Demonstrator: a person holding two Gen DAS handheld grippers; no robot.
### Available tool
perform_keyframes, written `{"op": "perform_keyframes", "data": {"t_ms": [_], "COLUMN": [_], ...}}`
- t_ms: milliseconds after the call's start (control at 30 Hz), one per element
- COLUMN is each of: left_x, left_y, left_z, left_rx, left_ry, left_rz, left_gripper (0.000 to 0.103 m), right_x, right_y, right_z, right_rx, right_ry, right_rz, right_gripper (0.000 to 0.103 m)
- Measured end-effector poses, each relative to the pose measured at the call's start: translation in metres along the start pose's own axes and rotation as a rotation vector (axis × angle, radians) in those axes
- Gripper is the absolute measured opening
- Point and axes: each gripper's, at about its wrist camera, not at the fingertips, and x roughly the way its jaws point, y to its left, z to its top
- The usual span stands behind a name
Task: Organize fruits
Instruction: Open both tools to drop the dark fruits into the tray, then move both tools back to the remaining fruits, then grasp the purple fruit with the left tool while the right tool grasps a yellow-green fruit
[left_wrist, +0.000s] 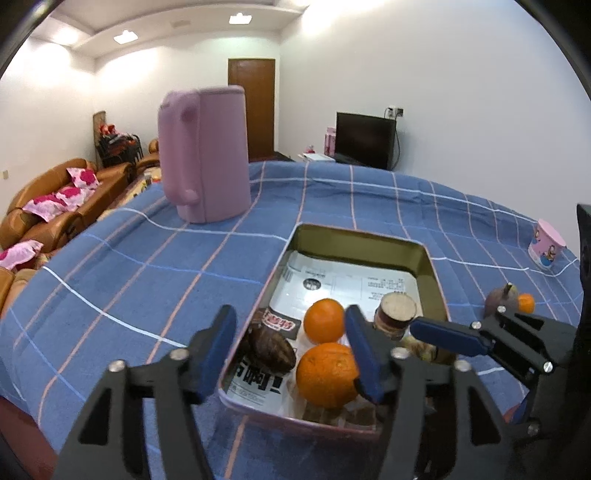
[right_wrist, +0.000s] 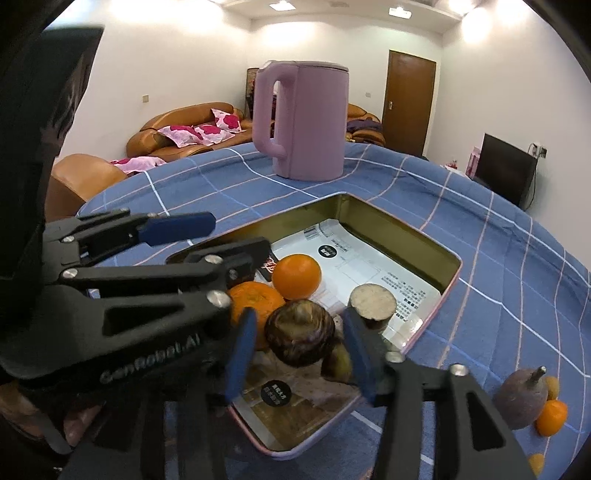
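Observation:
A shallow metal tin lined with printed paper lies on the blue checked tablecloth. It holds two oranges, a dark brown mottled fruit and a cut brown root piece. My left gripper is open over the tin's near left corner, its right finger beside the near orange. My right gripper is open with its fingers either side of the dark brown fruit, not touching it. It also shows in the left wrist view. A purple fruit and small oranges lie outside the tin.
A tall pink kettle stands on the table behind the tin. A pink printed cup sits near the far right edge. Sofas, a door and a dark screen are beyond the table.

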Motion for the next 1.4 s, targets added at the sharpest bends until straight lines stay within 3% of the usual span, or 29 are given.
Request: {"op": "perform_keyframes", "data": {"t_ms": [167,333,400,833,1100,1400], "left_x": [-0.016,-0.027,-0.029,-0.016,0.005,0.019], "left_y": [-0.002,-0.016,-0.026,-0.117,-0.151,-0.173], "left_z": [0.008,0.015,0.017,0.021,0.017,0.016], "left_rx": [-0.016,0.002,0.019,0.152,0.205,0.244], "left_ry": [-0.040,-0.068,-0.075,-0.044,0.021,0.047], "left_rz": [-0.011,-0.037,-0.047,-0.175,-0.210,-0.217], "left_gripper": [0.076,0.076,0.081,0.082,0.082,0.082], "right_x": [-0.018,-0.047,-0.059,-0.114,-0.107,-0.098], "right_y": [-0.007,-0.034,-0.050,-0.159,-0.177,-0.175], "right_z": [-0.001,-0.010,-0.019,-0.090,-0.108,-0.105], "right_rx": [0.011,0.058,0.080,0.265,0.333,0.342], "right_ry": [-0.034,-0.055,-0.048,0.072,0.123,0.135], "right_rz": [-0.014,-0.067,-0.106,-0.365,-0.319,-0.283], "right_gripper": [0.055,0.055,0.055,0.055,0.055,0.055]}}
